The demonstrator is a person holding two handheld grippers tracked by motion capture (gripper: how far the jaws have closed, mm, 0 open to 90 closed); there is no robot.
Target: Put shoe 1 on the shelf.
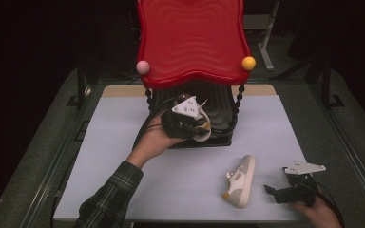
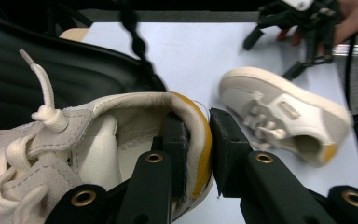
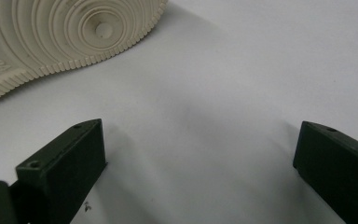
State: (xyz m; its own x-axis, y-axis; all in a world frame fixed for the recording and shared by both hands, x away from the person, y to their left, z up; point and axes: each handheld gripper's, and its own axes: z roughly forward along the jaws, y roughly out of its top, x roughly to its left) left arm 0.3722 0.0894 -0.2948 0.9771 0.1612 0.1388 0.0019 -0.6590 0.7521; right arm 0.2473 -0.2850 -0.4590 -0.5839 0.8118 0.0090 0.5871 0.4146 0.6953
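Observation:
My left gripper (image 1: 200, 127) (image 2: 198, 140) is shut on the heel wall of a cream sneaker with a yellow heel patch (image 2: 121, 140) (image 1: 204, 130), one jaw inside the shoe and one outside. It holds the shoe in front of the black lower shelf (image 1: 218, 114) of a small rack with a red wavy top (image 1: 190, 38). A second cream sneaker (image 1: 240, 181) (image 2: 284, 114) lies on its side on the white table. Its ridged sole (image 3: 60, 37) faces my right gripper (image 1: 272, 191) (image 3: 200, 172), which rests open just right of it with nothing between the jaws.
The white table surface (image 1: 123, 156) (image 3: 223, 93) has free room left of and in front of the rack. Twisted black posts (image 1: 239, 97) (image 2: 133, 28) hold up the red top, which carries a pink ball (image 1: 143, 67) and a yellow ball (image 1: 248, 62). Dark floor surrounds the table.

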